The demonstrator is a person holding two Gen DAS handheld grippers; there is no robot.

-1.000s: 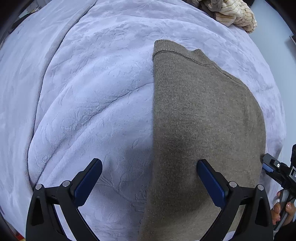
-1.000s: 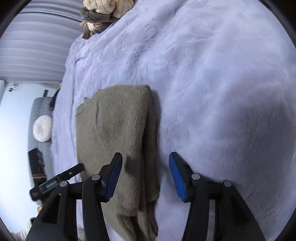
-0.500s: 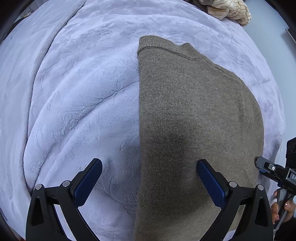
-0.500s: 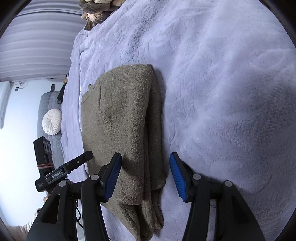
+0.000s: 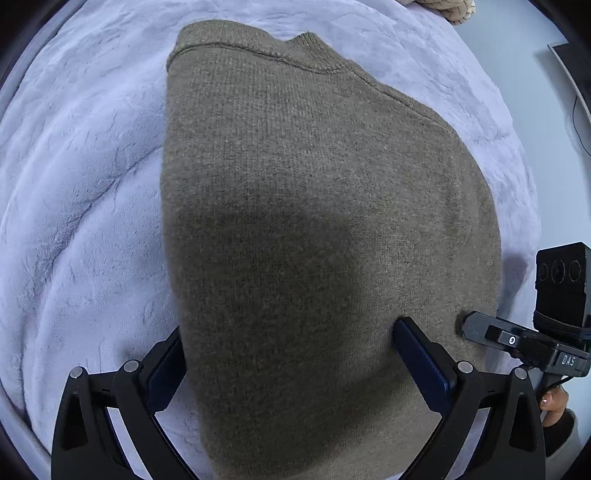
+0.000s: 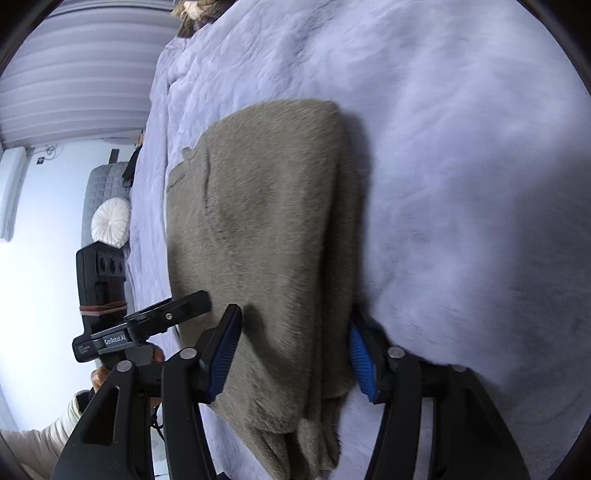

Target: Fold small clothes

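Your right gripper [image 6: 295, 354] is opening astride the lengthwise-folded olive knit sweater's [image 6: 266, 221] 6 o'clock end, gripping nothing; left gripper [image 5: 291, 354] gapes too; crosswise fold remains.

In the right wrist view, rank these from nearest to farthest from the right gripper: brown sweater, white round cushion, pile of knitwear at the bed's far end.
1. Brown sweater: between the opening fingers of the right gripper, on the lilac blanket.
2. White round cushion: off to the left, beyond the bed's edge.
3. Pile of knitwear: top edge, far end of the bed.
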